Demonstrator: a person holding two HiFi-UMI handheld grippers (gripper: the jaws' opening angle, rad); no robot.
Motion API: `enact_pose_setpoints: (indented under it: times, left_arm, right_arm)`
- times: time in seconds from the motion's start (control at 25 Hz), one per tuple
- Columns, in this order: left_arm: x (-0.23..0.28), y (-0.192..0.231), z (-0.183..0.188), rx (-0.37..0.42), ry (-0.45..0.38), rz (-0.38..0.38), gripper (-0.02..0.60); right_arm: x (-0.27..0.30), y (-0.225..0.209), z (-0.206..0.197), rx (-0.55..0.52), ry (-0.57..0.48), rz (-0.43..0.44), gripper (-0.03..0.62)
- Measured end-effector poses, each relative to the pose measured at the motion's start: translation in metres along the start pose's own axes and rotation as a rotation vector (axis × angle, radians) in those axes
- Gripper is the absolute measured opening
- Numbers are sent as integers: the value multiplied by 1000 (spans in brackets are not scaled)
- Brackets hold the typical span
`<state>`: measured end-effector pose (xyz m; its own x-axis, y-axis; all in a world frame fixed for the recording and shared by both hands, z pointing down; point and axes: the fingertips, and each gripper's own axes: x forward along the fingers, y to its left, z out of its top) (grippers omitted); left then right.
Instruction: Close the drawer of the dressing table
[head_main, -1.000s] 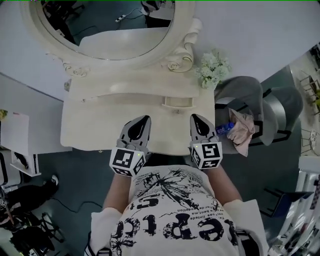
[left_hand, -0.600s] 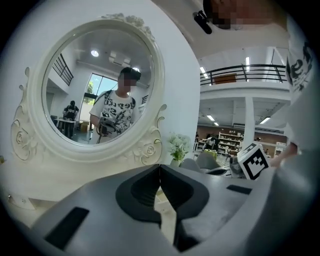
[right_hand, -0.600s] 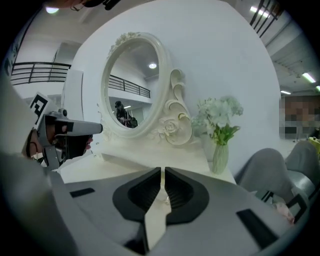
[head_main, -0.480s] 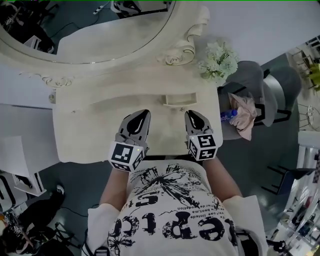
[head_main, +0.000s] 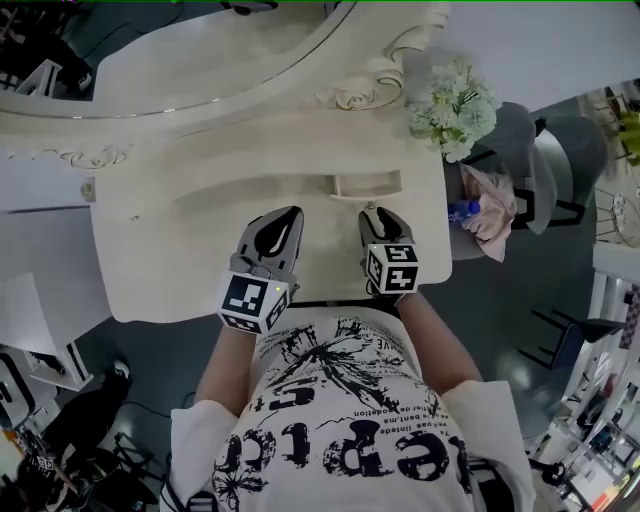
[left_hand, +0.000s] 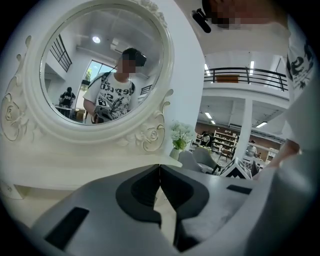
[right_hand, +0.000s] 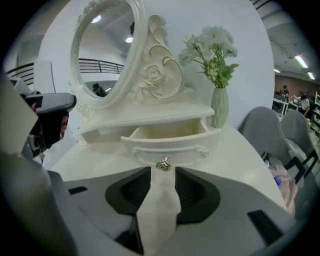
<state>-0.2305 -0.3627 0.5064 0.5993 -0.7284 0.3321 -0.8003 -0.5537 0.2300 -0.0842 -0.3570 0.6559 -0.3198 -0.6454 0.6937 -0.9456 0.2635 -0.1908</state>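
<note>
The cream dressing table (head_main: 150, 270) has a small drawer (head_main: 365, 185) standing pulled out under the mirror shelf. In the right gripper view the drawer (right_hand: 167, 137) shows its empty inside and a metal knob (right_hand: 163, 163) on its front. My right gripper (head_main: 377, 213) points at that knob from just in front. Its jaws (right_hand: 163, 174) are opening, with nothing between them and the knob just beyond the tips. My left gripper (head_main: 284, 216) hovers over the tabletop left of the drawer. In its own view, the left gripper (left_hand: 159, 168) has its tips touching and holds nothing.
An oval mirror (left_hand: 100, 70) in a carved frame rises behind the table. A vase of white flowers (right_hand: 219, 107) stands at the table's right back corner. A grey chair (head_main: 530, 190) with a cloth and a bottle (head_main: 465, 210) is to the right.
Both grippers have sunk toward the tabletop. The right one has moved closer to the drawer front and its jaws have parted. The left stays shut.
</note>
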Motion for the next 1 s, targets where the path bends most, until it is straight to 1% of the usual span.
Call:
enact_pose_setpoints:
  times: [0.12,0.24,0.32,0.44,0.6,0.8,1.0]
  left_arm:
    - [2,2,-3,-9,8,-3,20]
    - [6,7,-4,-13,11,-1,20]
    - [10,9,-4,-13,12,-2,20]
    - [13,11,-3,-5,13,3,20]
    - [14,12,-1,-5,10,10,20]
    - [13,9,-4,-9,20,11,20]
    - [11,10,-9,-15,34,23,20]
  right_arm:
    - [5,-3,-1,42,7,-2,147]
    - [10,-3,2,61,10,-2,147]
    - [11,-3,4,64,14,-5,140]
    - [12,-2,3,63,29,-5,107]
    - [13,-2,5,61,43,12,104]
    - [18,-9,10,52,38,4,104]
    - [25,-12,18,50,19,14,104]
